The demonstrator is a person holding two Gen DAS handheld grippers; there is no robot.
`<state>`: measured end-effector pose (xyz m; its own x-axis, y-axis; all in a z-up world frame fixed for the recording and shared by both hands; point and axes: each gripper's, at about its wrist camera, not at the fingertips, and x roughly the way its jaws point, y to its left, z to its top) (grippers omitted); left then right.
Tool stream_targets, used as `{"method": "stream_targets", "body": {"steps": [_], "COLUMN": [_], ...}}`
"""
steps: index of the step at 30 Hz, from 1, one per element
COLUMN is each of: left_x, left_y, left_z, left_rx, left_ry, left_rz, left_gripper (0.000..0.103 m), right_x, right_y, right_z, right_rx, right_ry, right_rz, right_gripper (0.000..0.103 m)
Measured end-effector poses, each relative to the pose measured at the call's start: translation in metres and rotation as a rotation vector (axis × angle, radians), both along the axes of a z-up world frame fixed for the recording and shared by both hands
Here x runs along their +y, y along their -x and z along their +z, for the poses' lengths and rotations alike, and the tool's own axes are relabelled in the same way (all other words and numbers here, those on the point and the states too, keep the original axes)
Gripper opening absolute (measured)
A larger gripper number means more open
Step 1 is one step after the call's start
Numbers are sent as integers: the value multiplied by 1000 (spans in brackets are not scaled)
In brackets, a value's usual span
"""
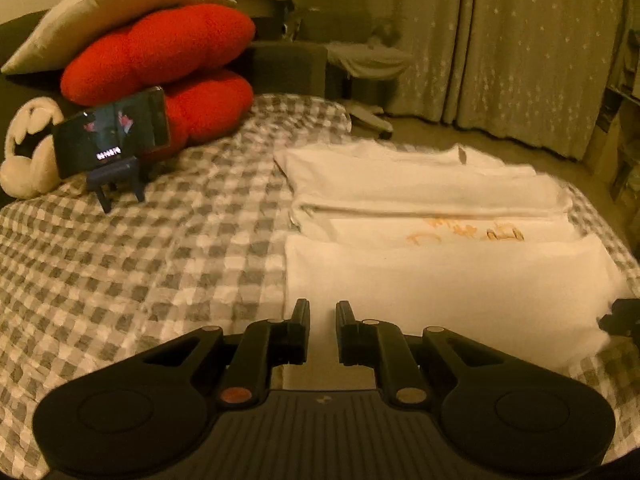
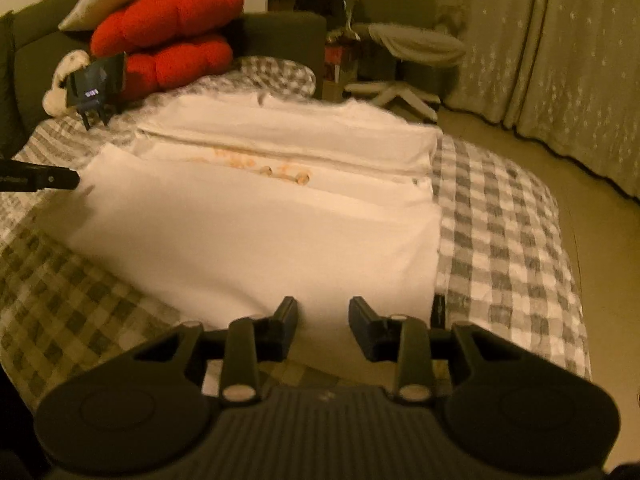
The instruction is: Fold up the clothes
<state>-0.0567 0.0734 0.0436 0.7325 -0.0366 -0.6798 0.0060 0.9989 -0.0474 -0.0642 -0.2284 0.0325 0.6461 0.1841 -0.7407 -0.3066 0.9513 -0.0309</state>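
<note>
While both pairs of jaws stood apart and held nothing, the left gripper and right gripper sat at the bottom centre of their frames, just over the near edge of the white garment. It lay partly folded across the middle of both frames on the checked bedcover, orange print showing in a central strip. Judged light, limp and easily creased; best pinched through both layers at the near corners.
</note>
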Motion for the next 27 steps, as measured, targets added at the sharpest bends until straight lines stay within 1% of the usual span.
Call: {"method": "stream_targets", "body": {"steps": [2,4,10,11,13,15,17,18,21,22,25,27], "left_x": [-3,-5,-3,-3,-6,-11,-21,-27,-44,-49,-57,-56], "left_y": [-3,-6,-8,-8,-5,-3,1,2,6,6,5,6], "left_z": [-7,-11,-10,-9,-8,-7,-6,-7,-10,-12,-18,-19], "left_rx": [36,49,40,38,28,13,-6,-12,-30,-31,-16,-19], "left_ry": [-2,-10,8,10,17,23,15,6,-15,-22,-47,-52], "left_rz": [-15,-11,6,4,-14,-40,-75,-95,-152,-169,-182,-183], "left_gripper": [13,13,13,13,14,15,15,15,16,18,20,23], "right_x": [-3,-6,-11,-12,-12,-11,-6,-1,19,25,39,40], "right_y": [-1,-1,2,2,4,6,7,6,4,3,-1,0], "right_z": [1,1,3,3,7,13,15,14,6,3,-4,-4], "right_rx": [14,28,32,25,-15,-54,-74,-77,-76,-67,-23,-5], "right_ry": [-9,-21,-26,-27,-25,-59,-101,-105,-83,-74,-47,-33], "right_rz": [-7,-15,-17,-24,-26,-13,1,7,28,38,66,74], "right_gripper": [34,34,34,34,34,34,34,34,34,34,34,34]}}
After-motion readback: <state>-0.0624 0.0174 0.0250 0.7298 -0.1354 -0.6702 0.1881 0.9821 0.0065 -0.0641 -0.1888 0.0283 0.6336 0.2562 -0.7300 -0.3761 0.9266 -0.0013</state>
